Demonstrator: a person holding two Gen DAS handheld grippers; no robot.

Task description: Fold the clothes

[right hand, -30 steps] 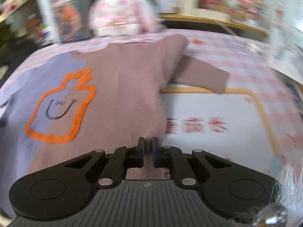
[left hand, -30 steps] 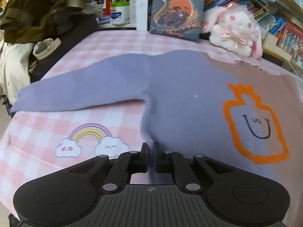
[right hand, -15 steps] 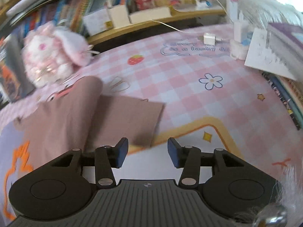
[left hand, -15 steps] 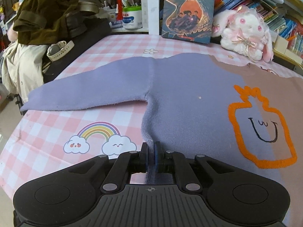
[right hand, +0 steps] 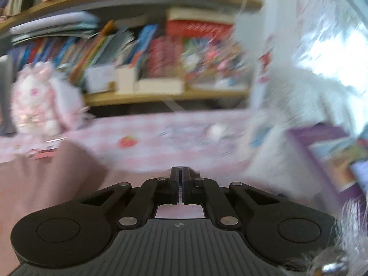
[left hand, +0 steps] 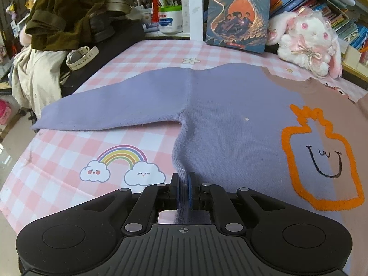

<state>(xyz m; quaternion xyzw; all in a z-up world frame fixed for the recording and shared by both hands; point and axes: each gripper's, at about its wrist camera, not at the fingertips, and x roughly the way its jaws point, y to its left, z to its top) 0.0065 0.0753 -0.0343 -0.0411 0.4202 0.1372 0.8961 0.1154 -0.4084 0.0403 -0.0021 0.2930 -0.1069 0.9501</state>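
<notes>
A sweater lies spread flat on a pink checked table cover, its near edge pinched by one gripper.

The pink checked table cover (left hand: 69, 151) carries the sweater (left hand: 230, 124), lilac on one half and dusty pink on the other, with its lilac sleeve (left hand: 110, 108) stretched out sideways. The left gripper (left hand: 183, 185) is clamped on the sweater's near side edge. The right gripper (right hand: 180, 179), in a blurred view, has its jaws closed with nothing visible between them, beside the pink half.
</notes>
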